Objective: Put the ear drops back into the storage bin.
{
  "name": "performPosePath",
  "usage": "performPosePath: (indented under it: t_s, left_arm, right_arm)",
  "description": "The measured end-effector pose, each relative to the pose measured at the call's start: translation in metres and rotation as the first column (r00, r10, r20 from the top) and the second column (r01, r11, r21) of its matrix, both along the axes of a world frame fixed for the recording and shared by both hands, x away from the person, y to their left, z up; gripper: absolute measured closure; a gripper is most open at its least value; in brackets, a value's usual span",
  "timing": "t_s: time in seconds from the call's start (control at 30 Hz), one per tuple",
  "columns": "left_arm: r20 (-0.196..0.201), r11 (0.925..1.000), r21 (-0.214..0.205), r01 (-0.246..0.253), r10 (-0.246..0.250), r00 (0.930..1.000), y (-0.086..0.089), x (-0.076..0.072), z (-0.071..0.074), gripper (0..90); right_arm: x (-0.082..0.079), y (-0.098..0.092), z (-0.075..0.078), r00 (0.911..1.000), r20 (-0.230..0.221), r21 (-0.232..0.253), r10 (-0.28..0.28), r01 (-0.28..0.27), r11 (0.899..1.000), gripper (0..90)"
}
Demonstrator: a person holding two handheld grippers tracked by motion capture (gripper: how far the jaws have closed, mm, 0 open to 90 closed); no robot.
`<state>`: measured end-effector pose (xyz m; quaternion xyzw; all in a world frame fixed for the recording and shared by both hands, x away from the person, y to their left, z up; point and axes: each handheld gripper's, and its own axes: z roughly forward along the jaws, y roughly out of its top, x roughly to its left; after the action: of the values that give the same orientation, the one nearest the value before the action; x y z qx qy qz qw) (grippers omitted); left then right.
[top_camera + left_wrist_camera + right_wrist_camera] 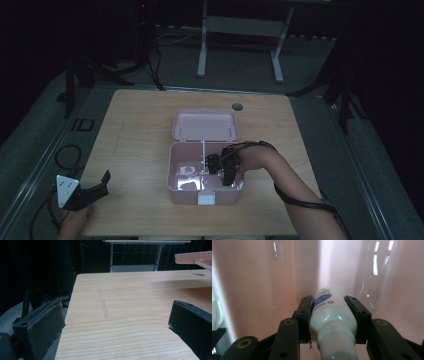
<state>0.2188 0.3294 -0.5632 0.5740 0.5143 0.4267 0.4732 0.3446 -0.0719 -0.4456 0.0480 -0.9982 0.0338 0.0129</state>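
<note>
The right hand-held gripper (226, 172) is down inside the right compartment of the open pale pink plastic box (186, 192) on the light wooden counter (135, 130), its jaws clamped on a small white plastic bottle with a blue-printed label (329, 312), cap toward the camera. The left hand-held gripper (92, 192) rests at the counter's near left corner, well apart, jaws spread wide with nothing between them

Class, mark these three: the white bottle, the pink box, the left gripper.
white bottle (332, 315), right gripper view, its body
pink box (205, 125), high view, its open lid
left gripper (102, 182), high view, between its fingertips
</note>
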Motion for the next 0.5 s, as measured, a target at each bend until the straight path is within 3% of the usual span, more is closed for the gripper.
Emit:
performPosePath:
  t_s: [0.3, 0.37, 0.5]
  left_arm:
    - [0.001, 1.0000, -0.001, 0.001, -0.001, 1.0000, 0.000, 0.000, 0.000, 0.4]
    - [0.001, 1.0000, -0.001, 0.001, -0.001, 1.0000, 0.000, 0.000, 0.000, 0.4]
    - [0.001, 1.0000, 0.000, 0.001, -0.001, 1.0000, 0.000, 0.000, 0.000, 0.4]
  right_arm:
    - [0.009, 0.001, -0.017, 0.9988, 0.010, -0.020, -0.048, 0.048, 0.999, 59.5]
    - [0.010, 0.001, -0.018, 0.9981, 0.005, -0.006, -0.061, 0.061, 0.998, 59.5]
    - [0.008, 0.003, -0.026, 0.9988, -0.008, -0.037, -0.049, 0.049, 0.998, 59.5]
